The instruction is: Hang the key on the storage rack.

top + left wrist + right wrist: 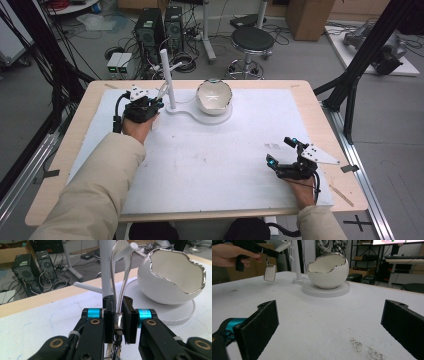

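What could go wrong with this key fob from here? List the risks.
1. The left gripper pinches just the thin shiny loop; the key fob dangling below may swing or slip free.
2. The loop sits close against the white stand; a push could shift it and its egg-shaped bowl.

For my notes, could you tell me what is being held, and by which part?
The left gripper pinches the key ring's silver loop; the key fob dangles below.
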A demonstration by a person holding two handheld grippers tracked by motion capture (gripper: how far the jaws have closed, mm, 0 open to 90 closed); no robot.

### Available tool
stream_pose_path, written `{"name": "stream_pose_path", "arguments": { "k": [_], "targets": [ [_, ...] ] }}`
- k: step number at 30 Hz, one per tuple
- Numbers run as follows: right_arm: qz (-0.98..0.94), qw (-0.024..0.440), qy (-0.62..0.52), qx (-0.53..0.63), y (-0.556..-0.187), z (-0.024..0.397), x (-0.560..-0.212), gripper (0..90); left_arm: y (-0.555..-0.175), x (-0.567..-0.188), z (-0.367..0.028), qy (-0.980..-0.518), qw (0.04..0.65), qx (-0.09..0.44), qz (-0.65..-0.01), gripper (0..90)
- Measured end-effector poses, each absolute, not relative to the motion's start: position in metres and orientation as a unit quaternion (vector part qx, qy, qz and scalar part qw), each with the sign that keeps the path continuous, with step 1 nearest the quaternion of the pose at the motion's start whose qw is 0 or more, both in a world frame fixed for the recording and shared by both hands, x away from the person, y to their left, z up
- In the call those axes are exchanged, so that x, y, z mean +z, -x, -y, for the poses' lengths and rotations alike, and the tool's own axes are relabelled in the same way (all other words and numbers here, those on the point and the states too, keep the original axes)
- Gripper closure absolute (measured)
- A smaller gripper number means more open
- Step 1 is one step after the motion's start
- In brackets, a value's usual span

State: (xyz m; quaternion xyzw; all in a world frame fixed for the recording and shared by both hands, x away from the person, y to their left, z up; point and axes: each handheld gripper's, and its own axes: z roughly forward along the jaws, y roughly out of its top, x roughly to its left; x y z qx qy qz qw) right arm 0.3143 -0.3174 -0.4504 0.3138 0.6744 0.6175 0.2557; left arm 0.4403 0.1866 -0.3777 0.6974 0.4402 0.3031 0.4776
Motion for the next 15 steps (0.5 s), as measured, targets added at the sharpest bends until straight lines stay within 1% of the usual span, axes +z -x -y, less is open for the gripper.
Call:
{"name": "stream_pose_path", "arguments": {
  "k": [2,6,8,10,11,13,14,15],
  "targets": [
    [-0.674,0.258,-0.314,0.617,-0.314,0.317,-0.451,0.4,-0.441,-0.379,-0.188,-0.698,0.475,0.302,-0.442,81.4],
    [-0.674,0.261,-0.312,0.616,-0.314,0.317,-0.451,0.5,-0.443,-0.380,-0.189,-0.696,0.483,0.283,-0.450,81.1],
    [-0.673,0.261,-0.315,0.616,-0.313,0.317,-0.451,0.4,-0.443,-0.382,-0.191,-0.695,0.481,0.274,-0.458,78.1],
    [-0.672,0.262,-0.315,0.616,-0.313,0.317,-0.451,0.4,-0.443,-0.382,-0.193,-0.698,0.475,0.272,-0.462,64.7],
    [-0.672,0.263,-0.316,0.616,-0.313,0.317,-0.451,0.5,-0.442,-0.381,-0.195,-0.701,0.471,0.264,-0.465,59.6],
    [-0.671,0.263,-0.317,0.617,-0.313,0.317,-0.451,0.5,-0.439,-0.379,-0.200,-0.705,0.473,0.261,-0.459,44.9],
    [-0.671,0.263,-0.318,0.616,-0.313,0.317,-0.451,0.5,-0.437,-0.377,-0.203,-0.709,0.481,0.254,-0.449,39.6],
    [-0.670,0.265,-0.319,0.615,-0.313,0.317,-0.451,0.5,-0.434,-0.375,-0.205,-0.712,0.490,0.244,-0.440,36.7]
  ]
}}
